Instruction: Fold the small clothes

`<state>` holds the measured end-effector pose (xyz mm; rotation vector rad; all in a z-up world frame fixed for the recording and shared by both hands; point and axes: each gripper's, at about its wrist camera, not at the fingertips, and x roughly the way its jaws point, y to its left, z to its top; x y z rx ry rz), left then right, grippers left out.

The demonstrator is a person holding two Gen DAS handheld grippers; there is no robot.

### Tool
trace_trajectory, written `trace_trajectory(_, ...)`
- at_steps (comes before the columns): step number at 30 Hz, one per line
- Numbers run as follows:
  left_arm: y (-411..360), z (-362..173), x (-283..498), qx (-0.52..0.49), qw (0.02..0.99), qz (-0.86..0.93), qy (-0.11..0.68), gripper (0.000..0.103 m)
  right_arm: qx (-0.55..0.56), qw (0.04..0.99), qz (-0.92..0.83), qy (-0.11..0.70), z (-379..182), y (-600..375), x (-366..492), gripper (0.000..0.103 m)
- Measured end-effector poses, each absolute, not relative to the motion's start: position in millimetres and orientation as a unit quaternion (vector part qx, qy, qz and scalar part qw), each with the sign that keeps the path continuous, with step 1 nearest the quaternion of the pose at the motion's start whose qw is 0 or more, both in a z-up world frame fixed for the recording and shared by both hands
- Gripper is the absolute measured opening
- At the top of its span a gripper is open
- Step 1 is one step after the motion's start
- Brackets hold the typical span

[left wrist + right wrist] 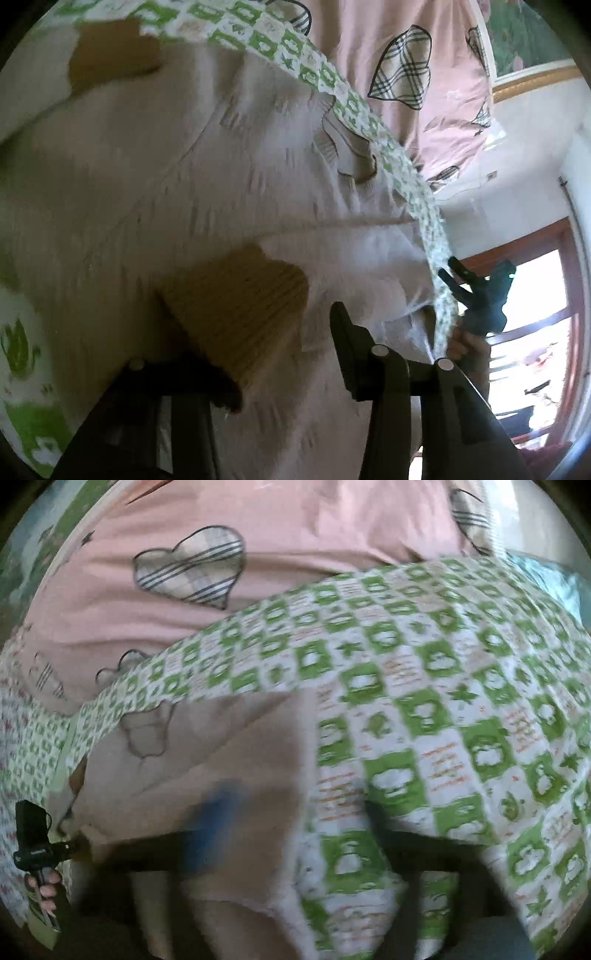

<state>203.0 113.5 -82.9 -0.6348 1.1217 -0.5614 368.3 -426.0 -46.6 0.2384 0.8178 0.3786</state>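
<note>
The beige knit sweater [207,177] lies spread on a bed covered by a green-and-white checked sheet [443,701], with a pink heart-print quilt [258,572] beyond it. The garment appears soft, light and limp; it will likely sag and drag when lifted. The ribbed brown cuff [240,302] and the hem edges look like the firmest places to take hold. The left tongs [280,350] stand partly open, one finger under the cuff and the other on the body fabric; a firm grip cannot be confirmed. The right tongs [295,830] are motion-blurred at the sweater's edge; their opening cannot be determined. The sheet carries small orange lettering, too blurred to read. No brand label is visible.
</note>
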Motion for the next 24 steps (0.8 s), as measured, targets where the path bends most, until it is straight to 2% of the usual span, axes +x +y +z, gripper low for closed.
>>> trace_trajectory(2, 114, -83, 199, -0.291, 0.765, -0.258, 0.513, 0.042, 0.1, 0.889, 0.175, 0.411, -54, -412, 376, 0.094)
trace_trajectory(3, 113, -83, 198, -0.288, 0.766, -0.26, 0.513, 0.041, 0.1, 0.884, 0.175, 0.421, -58, -406, 379, 0.087)
trace_trajectory(4, 108, -81, 199, -0.282, 0.767, -0.261, 0.515, 0.033, 0.097, 0.877, 0.179, 0.435, -64, -401, 383, 0.064)
trace_trajectory(5, 105, -77, 200, -0.279, 0.764, -0.268, 0.515, 0.011, 0.085, 0.868, 0.178, 0.456, -72, -395, 388, 0.043)
trace_trajectory(6, 105, -70, 199, -0.28, 0.764, -0.276, 0.512, 0.006, 0.08, 0.867, 0.174, 0.46, -75, -393, 390, 0.013)
trace_trajectory(10, 111, -43, 201, -0.24, 0.789, -0.262, 0.501, 0.009, 0.079, 0.878, 0.158, 0.444, -71, -399, 389, 0.01)
trace_trajectory(11, 113, -49, 204, -0.206, 0.794, -0.231, 0.522, 0.009, 0.077, 0.878, 0.157, 0.446, -72, -399, 390, 0.01)
trace_trajectory(14, 121, -73, 204, -0.199, 0.778, -0.204, 0.56, 0.009, 0.079, 0.879, 0.151, 0.445, -73, -399, 387, 0.011)
trace_trajectory(17, 126, -66, 188, -0.19, 0.795, -0.198, 0.541, 0.01, 0.108, 0.883, 0.136, 0.435, -64, -406, 377, 0.031)
trace_trajectory(18, 127, -63, 184, -0.189, 0.8, -0.195, 0.535, 0.01, 0.12, 0.885, 0.137, 0.428, -59, -409, 374, 0.041)
trace_trajectory(19, 129, -60, 180, -0.192, 0.802, -0.193, 0.531, 0.014, 0.13, 0.887, 0.14, 0.42, -54, -411, 368, 0.049)
trace_trajectory(22, 137, -53, 170, -0.211, 0.804, -0.194, 0.521, 0.026, 0.14, 0.888, 0.179, 0.401, -41, -401, 347, 0.051)
trace_trajectory(24, 138, -48, 167, -0.22, 0.805, -0.188, 0.519, 0.028, 0.131, 0.875, 0.235, 0.403, -37, -378, 337, 0.052)
